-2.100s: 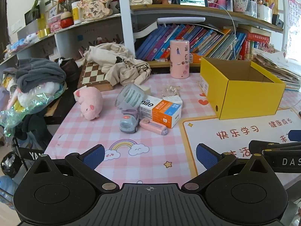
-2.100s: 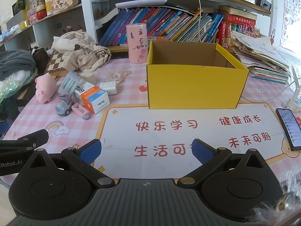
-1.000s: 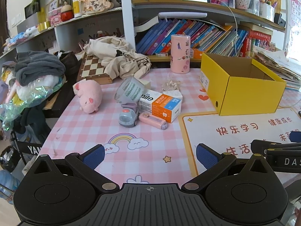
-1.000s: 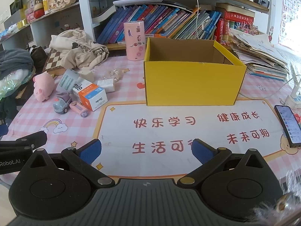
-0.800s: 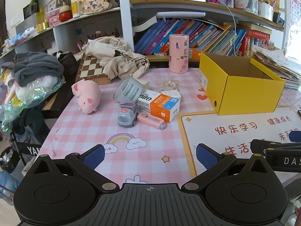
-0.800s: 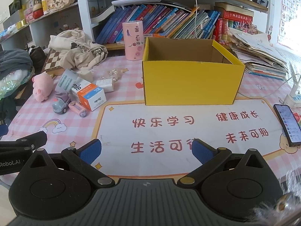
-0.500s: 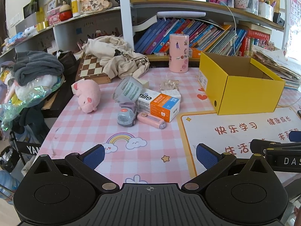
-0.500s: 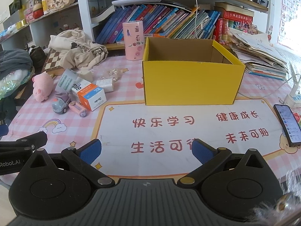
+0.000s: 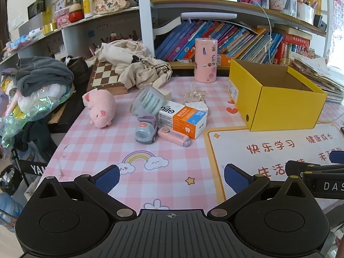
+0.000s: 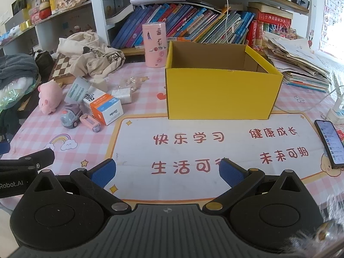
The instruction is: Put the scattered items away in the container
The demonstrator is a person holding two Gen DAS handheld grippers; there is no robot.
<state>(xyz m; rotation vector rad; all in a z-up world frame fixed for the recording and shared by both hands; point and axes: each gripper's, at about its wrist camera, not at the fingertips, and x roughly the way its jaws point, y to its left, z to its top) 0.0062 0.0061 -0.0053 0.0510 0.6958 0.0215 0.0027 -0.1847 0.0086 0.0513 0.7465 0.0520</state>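
An open yellow cardboard box point(image 9: 277, 99) point(image 10: 221, 92) stands empty on the pink checked table. To its left lie a pink plush pig point(image 9: 101, 108) point(image 10: 49, 99), a roll of tape point(image 9: 147, 104), an orange-and-white toothpaste box point(image 9: 185, 119) point(image 10: 104, 107), a small purple toy truck point(image 9: 146, 130) point(image 10: 69, 116), a pink oblong gadget point(image 9: 174, 136) point(image 10: 90, 122), a tissue pack point(image 10: 121, 95) and a clear bead trinket point(image 9: 194, 94). My left gripper point(image 9: 171, 175) hangs open over the near table edge, well short of the items. My right gripper point(image 10: 166, 169) is open above the white mat, in front of the box.
A white mat with red characters point(image 10: 215, 148) covers the near right. A phone point(image 10: 330, 144) lies at the far right edge. A pink cylinder point(image 9: 205, 63), a chessboard point(image 9: 106, 77) under beige cloth point(image 9: 137, 64), stacked papers point(image 10: 298, 64) and bookshelves line the back.
Both views have pulled back slightly from the table over the two seconds; in the last half second almost nothing moved. No item has shifted and both grippers stay open.
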